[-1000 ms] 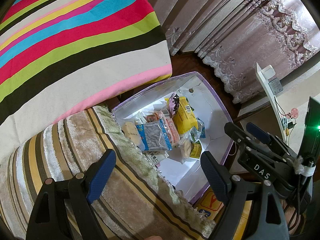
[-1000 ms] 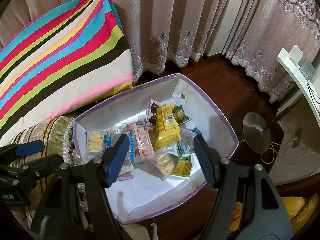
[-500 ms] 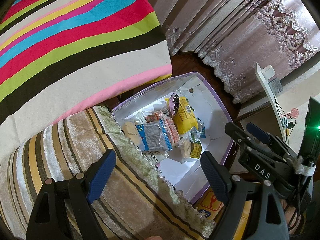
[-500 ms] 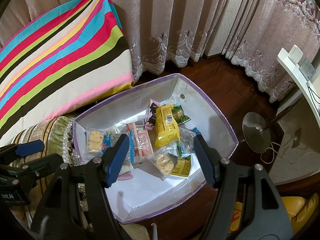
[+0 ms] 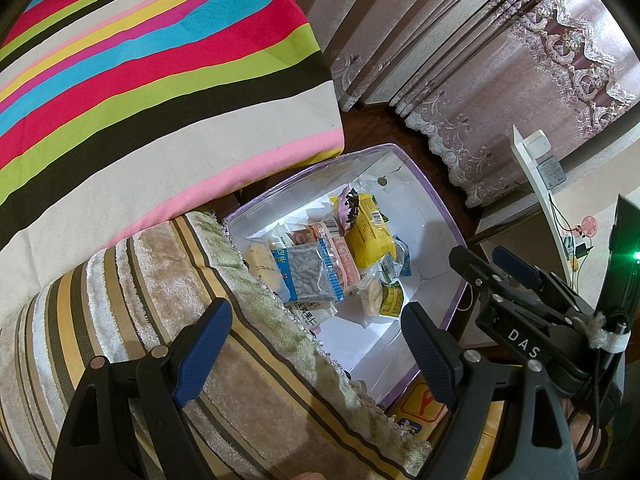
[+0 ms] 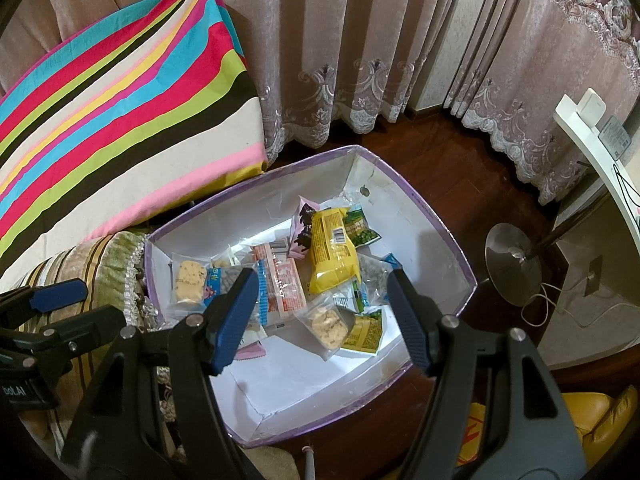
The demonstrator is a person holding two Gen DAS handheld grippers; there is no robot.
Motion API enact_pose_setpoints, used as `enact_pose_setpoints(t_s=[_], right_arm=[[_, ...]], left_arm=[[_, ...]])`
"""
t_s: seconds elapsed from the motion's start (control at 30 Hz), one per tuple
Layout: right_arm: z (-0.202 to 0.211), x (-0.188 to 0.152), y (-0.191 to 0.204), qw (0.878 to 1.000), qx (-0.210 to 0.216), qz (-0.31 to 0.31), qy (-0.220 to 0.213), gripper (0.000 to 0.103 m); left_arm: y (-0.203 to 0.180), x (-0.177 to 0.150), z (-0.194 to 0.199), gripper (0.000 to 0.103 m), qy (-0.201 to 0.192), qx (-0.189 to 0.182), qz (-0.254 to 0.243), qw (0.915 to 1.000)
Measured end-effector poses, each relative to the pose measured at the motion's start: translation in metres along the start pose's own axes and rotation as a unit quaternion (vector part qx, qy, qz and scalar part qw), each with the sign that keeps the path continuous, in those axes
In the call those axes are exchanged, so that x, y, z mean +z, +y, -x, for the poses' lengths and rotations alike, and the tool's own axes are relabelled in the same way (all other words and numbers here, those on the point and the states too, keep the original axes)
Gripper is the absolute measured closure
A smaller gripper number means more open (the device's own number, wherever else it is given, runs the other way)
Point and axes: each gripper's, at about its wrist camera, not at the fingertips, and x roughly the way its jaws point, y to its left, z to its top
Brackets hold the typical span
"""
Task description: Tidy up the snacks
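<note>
Beside the striped cushion (image 6: 112,120), snacks (image 6: 332,256) fill your box (image 6: 460,256). Both grippers (image 5: 316,344) (image 6: 320,312) hover spread, empty. Only your right view shows the lamp base (image 6: 514,264).

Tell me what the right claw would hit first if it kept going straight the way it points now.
Probably the snack pile in the purple-rimmed box. The right claw is open and empty, and between its fingers lie the clear cookie packet and the red-and-white packet. Depth is unclear, but nothing shows in between.
</note>
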Motion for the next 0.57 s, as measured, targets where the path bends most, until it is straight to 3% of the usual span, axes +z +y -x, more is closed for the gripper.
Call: enact_pose_setpoints(t_s=[0.57], right_arm=[[0.004,-0.010,-0.001,1.000,-0.005,-0.008,0.005,0.033]], left_arm=[[0.001,0.000,0.000,0.016,0.000,0.002,-0.004,1.0000]])
